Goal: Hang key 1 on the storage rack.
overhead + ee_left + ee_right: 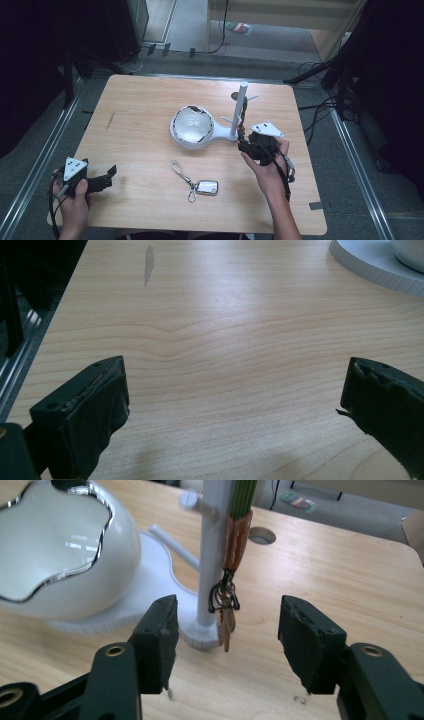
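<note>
A white stand has a round bowl [192, 126] [55, 550] and an upright pole [241, 105] [212, 555] with pegs. A green and orange strap [237, 530] hangs on the pole, with a bunch of keys [225, 622] dangling near its base. My right gripper [248, 142] [227, 622] is open just in front of the pole's base. The keys hang beyond its jaws, untouched by either pad. A second key set, a silver fob [206, 187] with a clip, lies flat at the front centre. My left gripper [107, 176] [235, 385] rests open at the front left, nothing between its jaws.
The wooden table [140, 110] stands on grey floor, with metal rails along both sides. A round cable hole [261, 535] is cut in the tabletop behind the pole. Dark curtains and cables surround the area.
</note>
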A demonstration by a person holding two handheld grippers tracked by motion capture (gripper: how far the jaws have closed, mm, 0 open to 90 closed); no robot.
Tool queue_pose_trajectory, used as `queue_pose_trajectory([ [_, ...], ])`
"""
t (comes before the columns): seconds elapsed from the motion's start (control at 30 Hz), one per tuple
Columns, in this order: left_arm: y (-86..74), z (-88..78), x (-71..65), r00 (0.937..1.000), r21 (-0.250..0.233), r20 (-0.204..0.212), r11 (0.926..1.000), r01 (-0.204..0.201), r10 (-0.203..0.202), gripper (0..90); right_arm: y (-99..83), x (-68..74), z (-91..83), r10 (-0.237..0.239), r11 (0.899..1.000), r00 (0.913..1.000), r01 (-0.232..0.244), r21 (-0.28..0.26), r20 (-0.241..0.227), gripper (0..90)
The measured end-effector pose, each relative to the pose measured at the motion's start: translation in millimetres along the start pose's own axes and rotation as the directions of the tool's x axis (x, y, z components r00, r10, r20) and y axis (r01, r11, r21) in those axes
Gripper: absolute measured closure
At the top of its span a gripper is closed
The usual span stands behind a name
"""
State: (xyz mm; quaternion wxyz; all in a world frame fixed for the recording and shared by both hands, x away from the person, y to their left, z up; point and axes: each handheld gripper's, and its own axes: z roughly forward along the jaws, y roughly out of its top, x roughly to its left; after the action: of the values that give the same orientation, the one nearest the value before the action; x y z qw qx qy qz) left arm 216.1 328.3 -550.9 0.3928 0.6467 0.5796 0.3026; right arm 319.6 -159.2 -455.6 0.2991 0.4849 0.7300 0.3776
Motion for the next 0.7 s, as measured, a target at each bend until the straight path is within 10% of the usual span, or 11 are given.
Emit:
queue_pose_trajectory([
  [0.37, 1.0, 2.2, -0.1, 1.0000, 0.016, -0.002, 0.9999, 0.002, -0.002, 0.0, -13.1, 3.8, 2.8, 0.011, 0.994, 0.9947, 0.000, 0.107, -0.102, 34.0],
  [0.7, 1.0, 2.2, 0.3, 1.0000, 0.016, 0.004, 0.9999, 0.006, -0.006, 0.0, -21.7, 27.0, 8.7, -0.036, 0.966, 0.9826, 0.081, 0.244, -0.182, 34.8],
])
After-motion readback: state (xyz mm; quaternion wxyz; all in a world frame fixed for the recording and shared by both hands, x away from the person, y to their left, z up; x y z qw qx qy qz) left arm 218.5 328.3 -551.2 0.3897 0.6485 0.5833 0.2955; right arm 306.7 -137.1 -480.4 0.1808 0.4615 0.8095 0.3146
